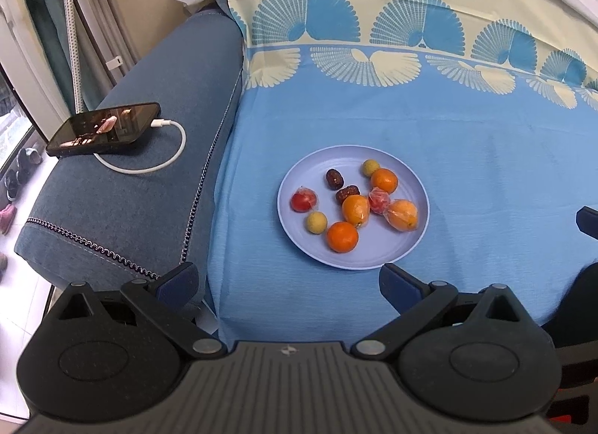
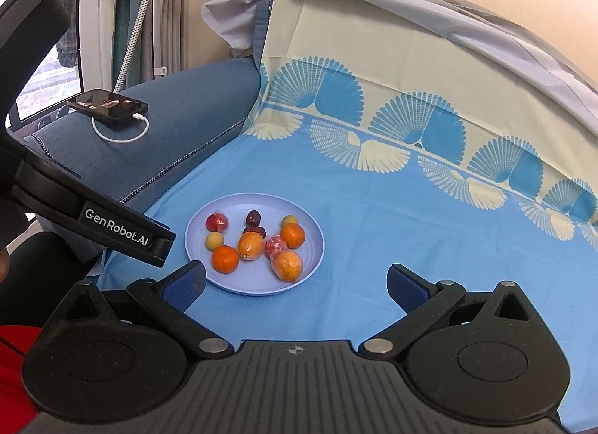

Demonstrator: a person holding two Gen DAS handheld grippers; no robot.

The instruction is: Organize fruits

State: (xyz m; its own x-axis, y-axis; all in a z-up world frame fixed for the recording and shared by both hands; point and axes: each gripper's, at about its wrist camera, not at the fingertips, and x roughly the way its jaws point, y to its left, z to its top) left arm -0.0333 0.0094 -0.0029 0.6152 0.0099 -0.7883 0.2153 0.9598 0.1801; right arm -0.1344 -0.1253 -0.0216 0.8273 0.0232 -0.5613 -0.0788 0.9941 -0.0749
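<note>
Hovering wide open and empty, the left gripper [image 1: 287,284] and right gripper [image 2: 297,282] face a lavender plate [image 1: 299,176] of mixed fruit. It sits near the blue cloth's [image 1: 467,157] left edge, beside the sofa arm [image 1: 149,172].

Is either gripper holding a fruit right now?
No: the left gripper and right gripper are both open and empty, and all fruits lie on the plate.
</note>
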